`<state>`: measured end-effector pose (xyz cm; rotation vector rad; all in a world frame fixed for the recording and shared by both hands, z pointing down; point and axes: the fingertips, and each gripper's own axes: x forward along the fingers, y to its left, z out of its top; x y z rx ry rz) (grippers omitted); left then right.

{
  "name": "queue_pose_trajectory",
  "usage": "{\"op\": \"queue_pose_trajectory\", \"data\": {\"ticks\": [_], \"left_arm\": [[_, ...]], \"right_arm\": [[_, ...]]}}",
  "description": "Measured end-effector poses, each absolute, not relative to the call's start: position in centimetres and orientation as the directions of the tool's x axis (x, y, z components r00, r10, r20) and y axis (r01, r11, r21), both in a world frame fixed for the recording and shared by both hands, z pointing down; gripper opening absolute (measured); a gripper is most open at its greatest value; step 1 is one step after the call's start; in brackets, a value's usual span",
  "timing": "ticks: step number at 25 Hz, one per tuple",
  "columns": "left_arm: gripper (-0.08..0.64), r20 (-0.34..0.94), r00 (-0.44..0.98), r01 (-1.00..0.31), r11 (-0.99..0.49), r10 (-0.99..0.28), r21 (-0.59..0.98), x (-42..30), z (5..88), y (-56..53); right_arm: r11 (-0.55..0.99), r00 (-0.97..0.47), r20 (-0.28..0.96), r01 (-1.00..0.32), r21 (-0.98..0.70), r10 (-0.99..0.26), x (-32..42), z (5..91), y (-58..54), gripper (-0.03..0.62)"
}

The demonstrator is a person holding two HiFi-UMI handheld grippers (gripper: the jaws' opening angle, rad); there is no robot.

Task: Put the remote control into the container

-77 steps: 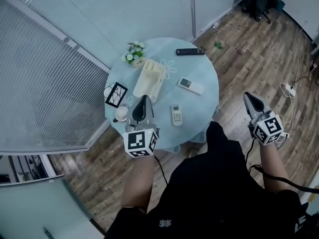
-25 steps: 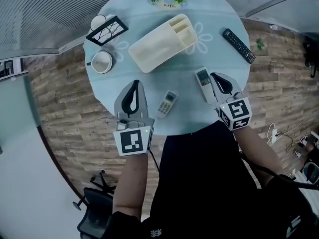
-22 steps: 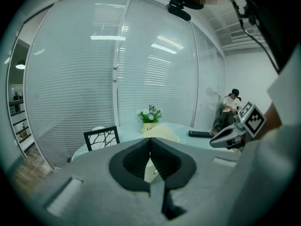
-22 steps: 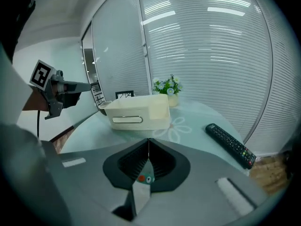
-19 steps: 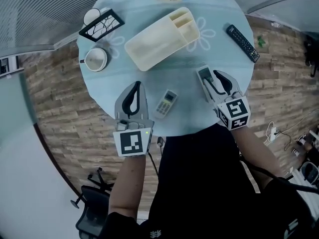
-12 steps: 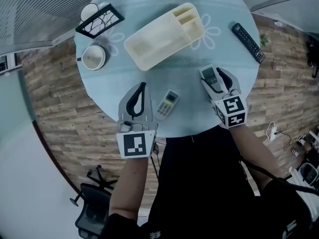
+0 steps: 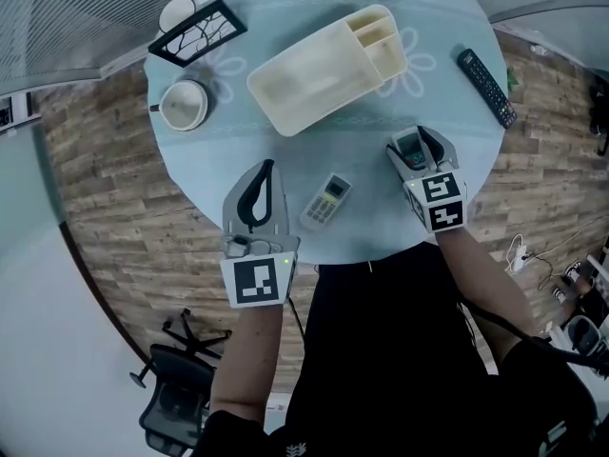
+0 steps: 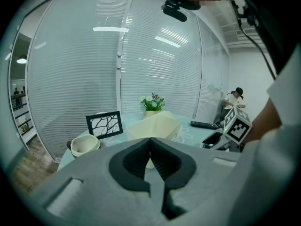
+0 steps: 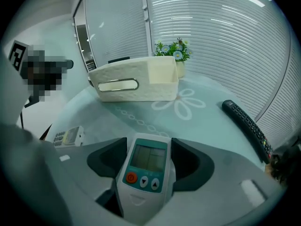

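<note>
Cup (image 7: 184, 105), frame (image 7: 198, 32) left of container (image 7: 314, 86); black remote (image 7: 487, 87) right; small remote (image 7: 326, 201) nearer.

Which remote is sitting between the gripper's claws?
The white remote with the orange button: it sits between the right gripper's opening jaws. The smaller white remote and the long black remote lie apart from it on the table.

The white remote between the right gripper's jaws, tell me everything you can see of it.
The white remote looks like plastic, with a grey screen in a teal panel, and a round orange button and two arrow buttons below. It lies flat, face up, on the pale blue table. The right gripper straddles it, jaws opening, a pad close beside each long side.
</note>
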<state>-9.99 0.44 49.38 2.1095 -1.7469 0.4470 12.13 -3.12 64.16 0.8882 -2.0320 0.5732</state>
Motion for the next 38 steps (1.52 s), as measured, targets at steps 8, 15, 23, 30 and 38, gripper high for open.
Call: {"op": "queue_pose_trajectory", "data": {"ticks": [8, 15, 23, 30, 38], "left_arm": [[0.002, 0.455, 0.18, -0.984, -0.158, -0.872, 0.086, -10.8, 49.0, 0.3], [0.002, 0.433, 0.182, -0.983, -0.165, -0.883, 0.076, -11.2, 47.6, 0.1], [0.002, 0.396, 0.207, -0.978, -0.201, -0.894, 0.056, -10.7, 45.3, -0.2], [0.002, 0.351, 0.227, -0.973, -0.222, -0.908, 0.057, -10.1, 42.9, -0.4], [0.002, 0.322, 0.249, -0.969, -0.239, -0.914, 0.069, -10.2, 42.0, 0.3]], "right_arm": [[0.648, -0.395, 0.847, -0.757, -0.082, -0.355, 12.0, 64.7, -3.2, 0.304], [0.656, -0.435, 0.822, -0.748, -0.101, -0.369, 11.4, 62.8, -3.1, 0.299], [0.685, -0.553, 0.69, -0.719, -0.113, -0.466, 10.4, 56.8, -3.5, 0.295], [0.7, -0.583, 0.634, -0.709, -0.089, -0.509, 10.5, 53.8, -2.5, 0.276], [0.687, -0.592, 0.577, -0.723, -0.071, -0.563, 10.5, 51.7, -2.0, 0.272]]}}
